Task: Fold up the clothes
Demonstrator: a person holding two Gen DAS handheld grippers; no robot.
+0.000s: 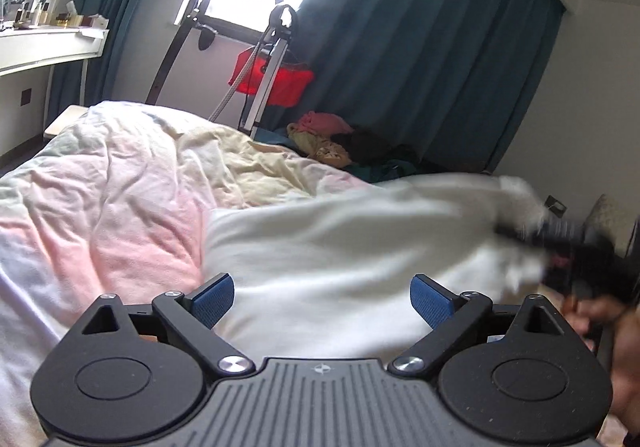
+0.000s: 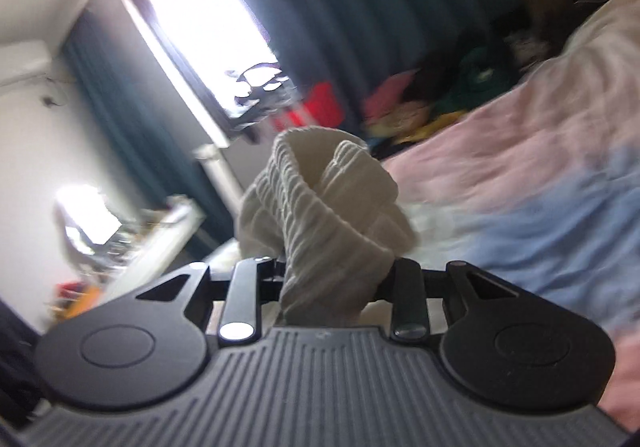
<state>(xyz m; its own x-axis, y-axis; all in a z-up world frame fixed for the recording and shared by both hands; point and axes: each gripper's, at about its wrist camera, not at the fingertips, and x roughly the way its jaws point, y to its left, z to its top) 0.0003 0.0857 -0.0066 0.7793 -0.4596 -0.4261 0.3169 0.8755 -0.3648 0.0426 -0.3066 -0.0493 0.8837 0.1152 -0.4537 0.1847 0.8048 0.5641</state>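
Left tongs: your left gripper (image 1: 322, 301) has its blue pads (image 1: 213, 299) spread wide with nothing between them; it hangs over the white garment (image 1: 340, 247).
Right tongs: your right gripper (image 2: 332, 283) is clamped on the ribbed cream cuff (image 2: 328, 207); the cloth bunches up and hides both fingertips.
Right tongs in the left view: a dark smear at the right edge, too blurred to read its jaws, with white cloth trailing from it.
Garment: spread on the bed's near right part, over the pastel duvet (image 1: 120, 183); its outline is motion-blurred, so you cannot tell what kind of garment it is.
Clothes pile: a heap of pink, yellow and dark pieces (image 1: 328, 139) at the bed's far edge, against the teal curtain (image 1: 420, 47); single items do not separate.
Hand: part of a hand (image 1: 596, 315) at the right edge, cut off and blurred.
Right view overall: heavily smeared; only the cuff is sharp.
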